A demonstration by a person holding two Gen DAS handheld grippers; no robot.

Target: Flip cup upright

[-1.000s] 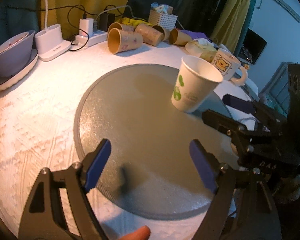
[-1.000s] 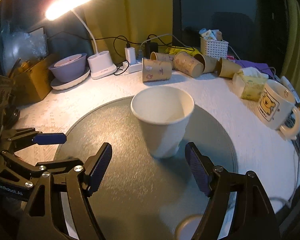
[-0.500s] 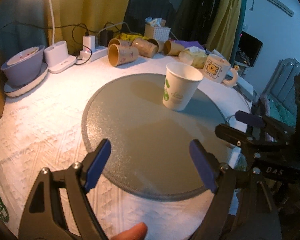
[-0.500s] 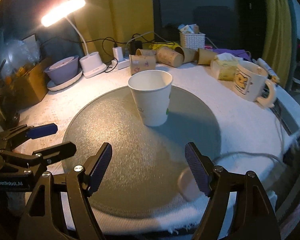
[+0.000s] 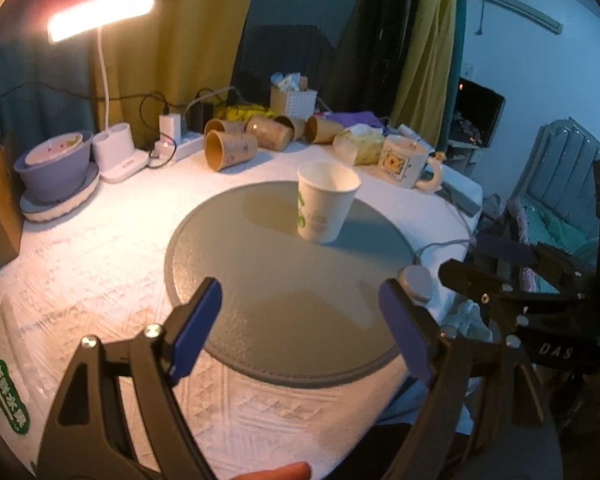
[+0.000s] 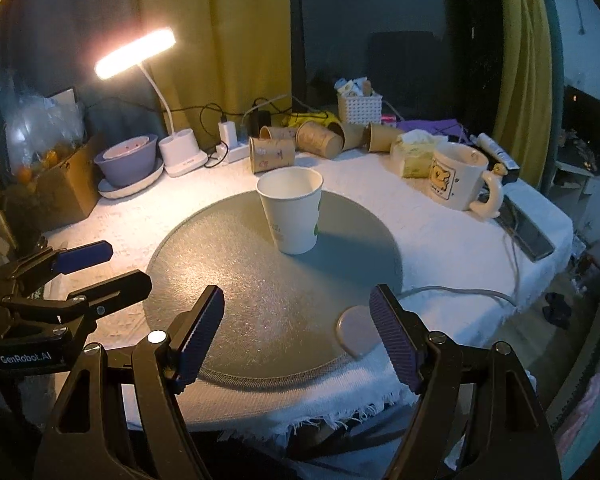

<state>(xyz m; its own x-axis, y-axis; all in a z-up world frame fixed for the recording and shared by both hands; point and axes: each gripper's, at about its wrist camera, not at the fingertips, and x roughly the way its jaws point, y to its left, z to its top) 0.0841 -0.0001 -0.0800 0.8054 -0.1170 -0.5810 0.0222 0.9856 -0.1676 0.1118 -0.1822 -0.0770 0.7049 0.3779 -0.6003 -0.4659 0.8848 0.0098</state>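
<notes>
A white paper cup with green print [image 5: 326,208] stands upright, mouth up, on the round grey mat [image 5: 260,280]; it also shows in the right wrist view [image 6: 294,210] on the mat [image 6: 260,292]. My left gripper [image 5: 306,324] is open and empty, well back from the cup over the mat's near edge. My right gripper [image 6: 300,330] is open and empty, also back from the cup near the table's front edge. Each gripper shows at the side of the other's view.
Several brown paper cups [image 6: 300,144] lie on their sides at the back. A bear mug [image 6: 458,180] and tissue pack stand right. A lit desk lamp [image 6: 180,152], purple bowl [image 6: 128,160], power strip and white basket [image 6: 358,106] line the back. A cable [image 6: 460,292] runs over the right edge.
Both grippers have drawn back and up from the cup, which now looks smaller and stands upright on the mat.
</notes>
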